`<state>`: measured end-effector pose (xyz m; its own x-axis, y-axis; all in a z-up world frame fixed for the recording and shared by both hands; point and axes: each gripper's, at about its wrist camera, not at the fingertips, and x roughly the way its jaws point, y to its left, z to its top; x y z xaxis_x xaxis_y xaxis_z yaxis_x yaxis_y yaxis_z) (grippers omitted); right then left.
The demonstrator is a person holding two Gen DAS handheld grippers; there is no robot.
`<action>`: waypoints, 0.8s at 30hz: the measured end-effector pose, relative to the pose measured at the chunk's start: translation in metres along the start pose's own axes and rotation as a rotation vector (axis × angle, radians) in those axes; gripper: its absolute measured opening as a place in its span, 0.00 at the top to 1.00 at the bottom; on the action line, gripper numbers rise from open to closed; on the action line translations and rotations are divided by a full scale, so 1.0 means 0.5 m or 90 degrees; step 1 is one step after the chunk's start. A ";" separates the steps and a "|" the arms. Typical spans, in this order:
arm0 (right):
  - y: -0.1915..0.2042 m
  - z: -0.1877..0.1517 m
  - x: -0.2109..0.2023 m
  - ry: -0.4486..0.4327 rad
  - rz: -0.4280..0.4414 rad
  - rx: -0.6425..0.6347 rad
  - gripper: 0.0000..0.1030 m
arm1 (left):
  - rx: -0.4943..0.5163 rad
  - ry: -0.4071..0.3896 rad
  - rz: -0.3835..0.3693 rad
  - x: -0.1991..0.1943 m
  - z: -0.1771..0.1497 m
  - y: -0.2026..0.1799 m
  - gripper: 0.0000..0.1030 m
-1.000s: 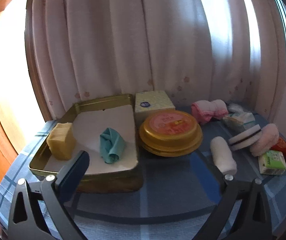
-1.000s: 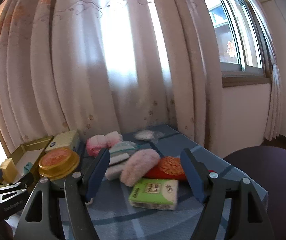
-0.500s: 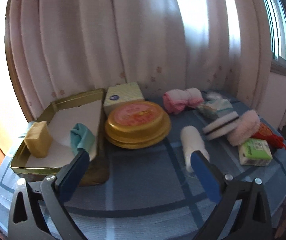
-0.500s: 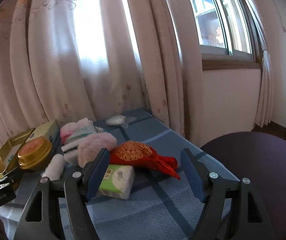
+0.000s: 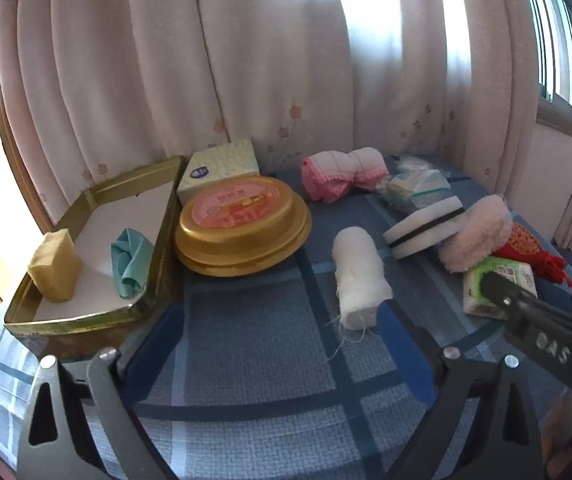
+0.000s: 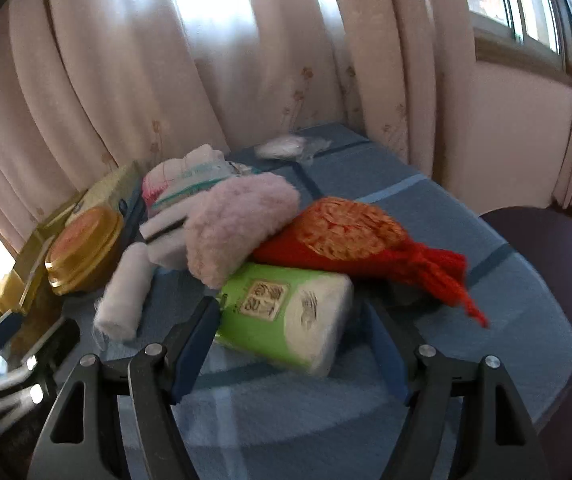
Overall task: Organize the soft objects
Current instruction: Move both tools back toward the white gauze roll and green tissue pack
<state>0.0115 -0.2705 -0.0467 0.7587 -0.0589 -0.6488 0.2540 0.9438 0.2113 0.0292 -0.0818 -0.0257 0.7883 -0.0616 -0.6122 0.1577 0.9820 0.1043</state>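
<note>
My left gripper [image 5: 278, 332] hovers low over the blue checked cloth with its jaws closing. A white rolled cloth [image 5: 358, 276] lies just ahead, its near end beside the right fingertip [image 5: 396, 332], and no pad presses on it. My right gripper [image 6: 290, 332] is open around a green tissue pack [image 6: 286, 312], which lies between its fingers on the table. Against the pack rest a fluffy pink pad [image 6: 238, 224] and a red tasselled pouch [image 6: 350, 236]. A gold tin tray [image 5: 158, 280] at the left holds a yellow sponge [image 5: 56, 266] and a teal cloth [image 5: 130, 260].
A round gold tin [image 5: 242, 228] sits beside the tray, with a pale tissue box [image 5: 218, 168] behind it. Pink folded cloth [image 5: 344, 172], a wipes packet [image 5: 414, 188] and a white sponge [image 5: 426, 228] lie further back. Curtains close off the far side; a dark chair [image 6: 546, 264] stands right.
The right gripper has dropped forward and to the right, so the green pack now sits between its fingers. The left gripper has swung right towards the white roll, and the right gripper has entered its view.
</note>
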 end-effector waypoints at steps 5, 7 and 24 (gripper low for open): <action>0.018 0.018 0.008 0.011 -0.006 -0.018 0.27 | -0.001 0.005 -0.003 0.002 0.005 0.001 0.04; 0.015 0.017 0.010 0.015 0.011 -0.011 0.27 | -0.008 0.009 -0.004 0.006 0.006 0.003 0.04; 0.043 0.030 0.038 0.047 0.057 -0.084 0.23 | -0.020 0.026 -0.021 0.024 0.007 0.006 0.05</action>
<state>0.0403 -0.2564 -0.0438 0.7269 0.0469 -0.6852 0.1025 0.9791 0.1758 0.0410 -0.0801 -0.0299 0.7581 -0.0878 -0.6462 0.1640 0.9847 0.0587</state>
